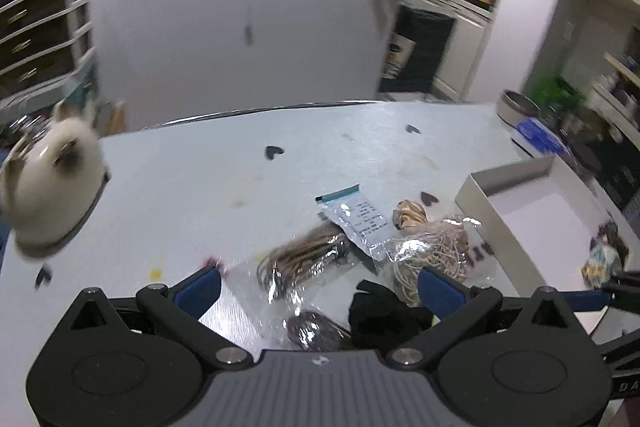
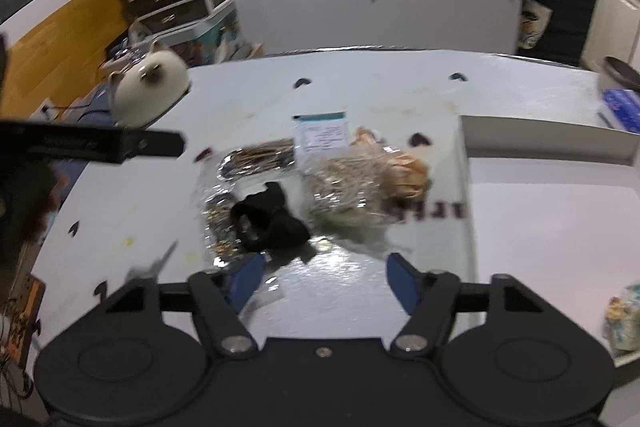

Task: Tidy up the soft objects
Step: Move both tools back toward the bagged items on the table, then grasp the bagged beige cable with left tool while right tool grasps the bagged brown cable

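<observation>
Your right claw [image 2: 324, 281] is hanging spread over the crinkled clear wrap near the table's front, w/ nothing between the blue pads [image 2: 245, 277]; no grip showing. Your left claw [image 1: 320, 287] is sitting wider apart, pads empty too, hovering just short of the pile.

Soft stuff is lying mid-table in one cluster: a black cloth [image 2: 270, 223] closest to you, a dark cord bundle in plastic [image 2: 260, 157] behind it to the left, a pale string bundle in a bag [image 2: 352, 187] to the right, and a tan knotted piece [image 2: 410, 171] touching that bag. A printed packet [image 2: 320, 135] is resting at the back of the heap.

The white box [image 2: 548, 139] is standing open on the right, its near wall just beside the string bag, inside bare. A small patterned bundle [image 2: 624, 319] is sitting past the box's front corner.

Table [image 2: 400, 87] is showing open room behind the pile up to the far edge. At the left edge a white cat-shaped thing [image 2: 148, 91] is overhanging the corner. Both views are blurred.
</observation>
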The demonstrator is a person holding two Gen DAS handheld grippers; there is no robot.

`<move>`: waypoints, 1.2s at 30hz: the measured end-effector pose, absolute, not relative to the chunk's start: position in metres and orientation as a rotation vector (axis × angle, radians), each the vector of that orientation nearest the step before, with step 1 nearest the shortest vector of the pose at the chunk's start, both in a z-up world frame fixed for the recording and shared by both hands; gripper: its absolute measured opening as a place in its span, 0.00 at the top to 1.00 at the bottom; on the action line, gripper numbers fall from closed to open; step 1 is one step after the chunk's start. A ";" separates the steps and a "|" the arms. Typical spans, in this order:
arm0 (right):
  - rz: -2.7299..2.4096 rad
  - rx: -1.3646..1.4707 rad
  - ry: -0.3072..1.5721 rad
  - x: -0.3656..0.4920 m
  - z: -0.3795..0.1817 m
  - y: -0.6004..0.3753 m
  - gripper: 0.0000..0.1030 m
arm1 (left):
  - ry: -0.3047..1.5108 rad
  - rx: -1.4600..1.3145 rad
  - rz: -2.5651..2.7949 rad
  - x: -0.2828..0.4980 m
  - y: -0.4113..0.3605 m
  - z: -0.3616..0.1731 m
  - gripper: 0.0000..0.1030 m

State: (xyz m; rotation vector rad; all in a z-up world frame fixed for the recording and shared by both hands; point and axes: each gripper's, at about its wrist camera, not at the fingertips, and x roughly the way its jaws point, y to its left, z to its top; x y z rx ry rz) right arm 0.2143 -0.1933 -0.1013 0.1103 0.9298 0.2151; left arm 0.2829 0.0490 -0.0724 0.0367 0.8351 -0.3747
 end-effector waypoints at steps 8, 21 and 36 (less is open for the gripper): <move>0.308 0.078 0.977 0.229 -0.110 -0.173 0.53 | 0.882 0.179 -0.565 0.339 0.046 -0.102 0.18; 0.381 0.068 1.051 0.246 -0.128 -0.153 0.56 | 0.958 0.341 -0.664 0.408 0.031 -0.159 0.18; 0.514 -0.003 1.119 0.278 -0.162 -0.106 0.29 | 0.960 0.261 -0.590 0.356 0.072 -0.176 0.53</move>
